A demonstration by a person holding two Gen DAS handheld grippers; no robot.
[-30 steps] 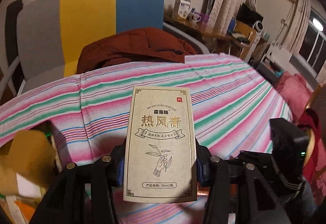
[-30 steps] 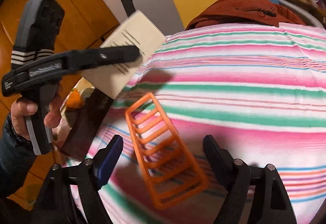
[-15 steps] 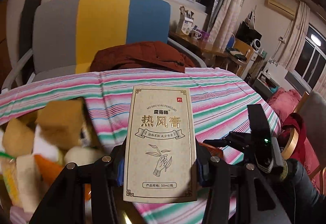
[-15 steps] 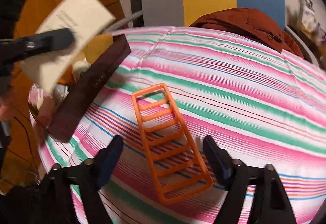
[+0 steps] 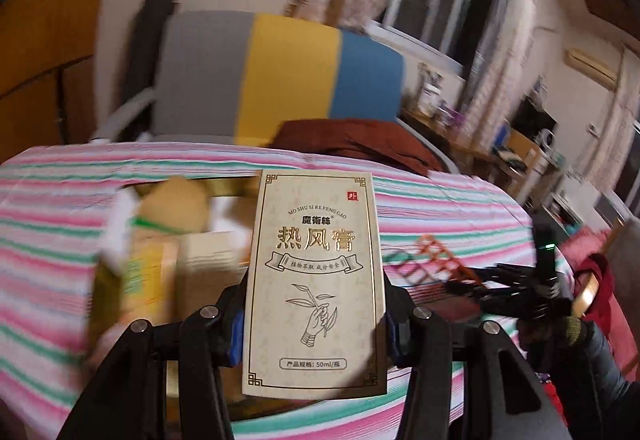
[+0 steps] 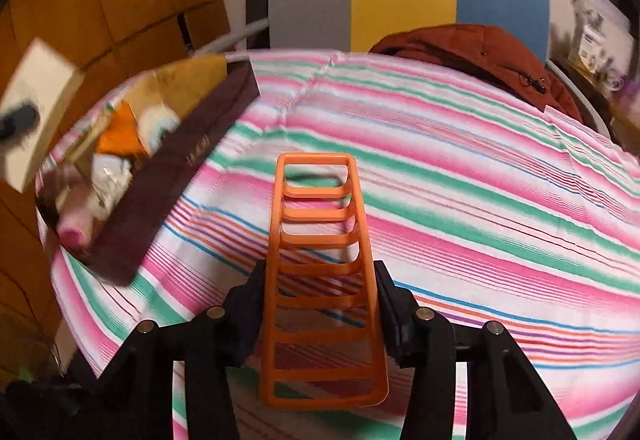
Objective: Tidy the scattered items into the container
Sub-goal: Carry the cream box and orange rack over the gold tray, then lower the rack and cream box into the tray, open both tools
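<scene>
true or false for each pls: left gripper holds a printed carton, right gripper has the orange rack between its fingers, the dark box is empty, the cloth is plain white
1. The left gripper holds the beige printed carton. True.
2. The orange rack sits between the fingers of the right gripper. True; its jaws are closing on it.
3. The dark box is empty. False: several items already lie in it.
4. The cloth is plain white. False: it is striped pink, green and white.
</scene>
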